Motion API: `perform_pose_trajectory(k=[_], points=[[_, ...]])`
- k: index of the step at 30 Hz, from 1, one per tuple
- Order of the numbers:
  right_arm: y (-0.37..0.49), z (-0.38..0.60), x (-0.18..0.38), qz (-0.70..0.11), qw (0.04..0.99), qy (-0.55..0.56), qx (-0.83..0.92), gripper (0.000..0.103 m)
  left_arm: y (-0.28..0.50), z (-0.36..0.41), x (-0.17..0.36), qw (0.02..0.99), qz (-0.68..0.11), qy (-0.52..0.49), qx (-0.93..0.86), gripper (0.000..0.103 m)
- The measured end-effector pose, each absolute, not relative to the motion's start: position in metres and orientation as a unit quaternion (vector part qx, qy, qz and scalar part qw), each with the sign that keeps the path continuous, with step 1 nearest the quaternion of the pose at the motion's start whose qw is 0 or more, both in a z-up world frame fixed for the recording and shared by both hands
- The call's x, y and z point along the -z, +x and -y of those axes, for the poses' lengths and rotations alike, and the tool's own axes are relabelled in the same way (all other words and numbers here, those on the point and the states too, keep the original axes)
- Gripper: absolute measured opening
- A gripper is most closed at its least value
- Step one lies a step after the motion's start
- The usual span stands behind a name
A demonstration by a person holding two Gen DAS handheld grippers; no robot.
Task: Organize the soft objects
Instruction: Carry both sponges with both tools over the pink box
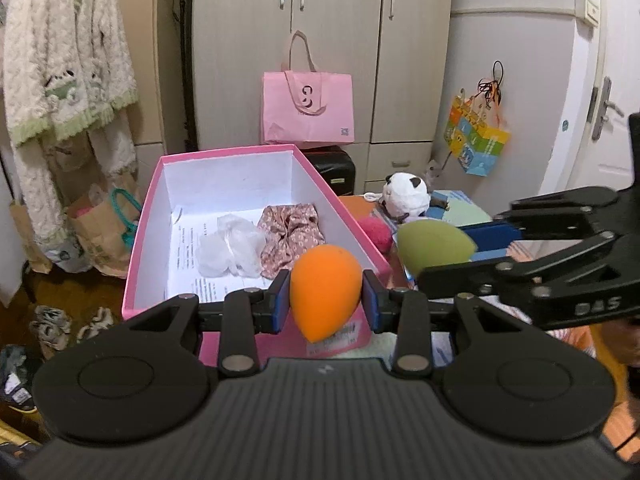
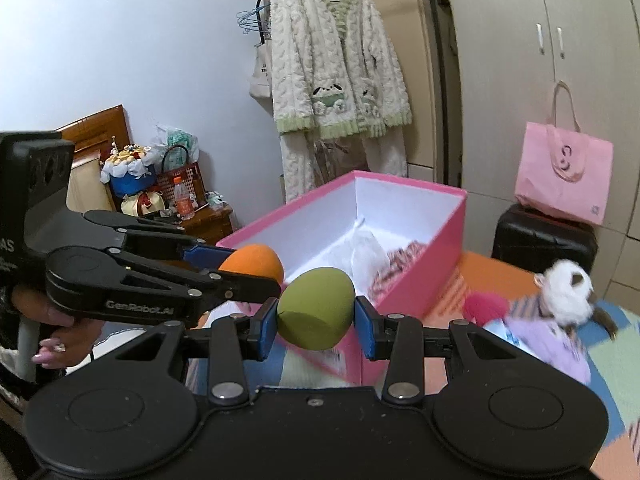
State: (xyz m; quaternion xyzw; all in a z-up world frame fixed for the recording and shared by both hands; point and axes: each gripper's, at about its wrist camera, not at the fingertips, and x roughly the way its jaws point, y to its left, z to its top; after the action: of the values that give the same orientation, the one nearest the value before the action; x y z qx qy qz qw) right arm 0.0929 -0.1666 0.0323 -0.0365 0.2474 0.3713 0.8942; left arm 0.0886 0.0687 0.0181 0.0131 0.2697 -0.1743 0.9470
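Note:
My left gripper (image 1: 326, 294) is shut on an orange egg-shaped sponge (image 1: 324, 288), held just in front of the near end of the open pink box (image 1: 144, 216). My right gripper (image 2: 316, 316) is shut on an olive-green sponge (image 2: 316, 308), also near the box's (image 2: 452, 232) front corner. Each gripper shows in the other's view: the right gripper (image 1: 448, 256) with the green sponge (image 1: 432, 246) at right, the left gripper (image 2: 244, 268) with the orange sponge (image 2: 254, 264) at left. A floral scrunchie (image 1: 290, 232) and a clear plastic wad (image 1: 232, 246) lie inside the box.
A panda plush (image 1: 406, 196) and a pink fluffy ball (image 1: 376, 232) lie on the patterned bed cover right of the box. A pink tote bag (image 1: 308, 106) stands on a black suitcase (image 1: 332, 166) before the wardrobe. A fluffy robe (image 2: 340, 76) hangs at left. A person's hand (image 2: 56, 344) holds the left gripper.

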Motion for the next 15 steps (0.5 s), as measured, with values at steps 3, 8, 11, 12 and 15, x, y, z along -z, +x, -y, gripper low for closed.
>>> perform_pose_trajectory(k=[3,8,11,12,15], points=[[0.119,0.157,-0.037,-0.251,0.894,-0.033,-0.37,0.046,0.112,-0.077,-0.026,0.943,-0.277,0.011,0.182,0.036],[0.167,0.143,-0.04,-0.261,0.892,-0.04,-0.368,0.046,0.159,-0.089,-0.031,0.941,-0.289,0.013,0.176,0.036],[0.198,0.131,-0.036,-0.274,0.883,-0.053,-0.377,0.046,0.187,-0.096,-0.029,0.942,-0.289,0.009,0.169,0.036],[0.208,0.128,-0.034,-0.279,0.884,-0.053,-0.372,0.046,0.197,-0.098,-0.027,0.941,-0.295,0.007,0.164,0.036],[0.233,0.116,-0.028,-0.291,0.879,-0.07,-0.372,0.046,0.225,-0.101,-0.023,0.937,-0.311,0.002,0.163,0.036]])
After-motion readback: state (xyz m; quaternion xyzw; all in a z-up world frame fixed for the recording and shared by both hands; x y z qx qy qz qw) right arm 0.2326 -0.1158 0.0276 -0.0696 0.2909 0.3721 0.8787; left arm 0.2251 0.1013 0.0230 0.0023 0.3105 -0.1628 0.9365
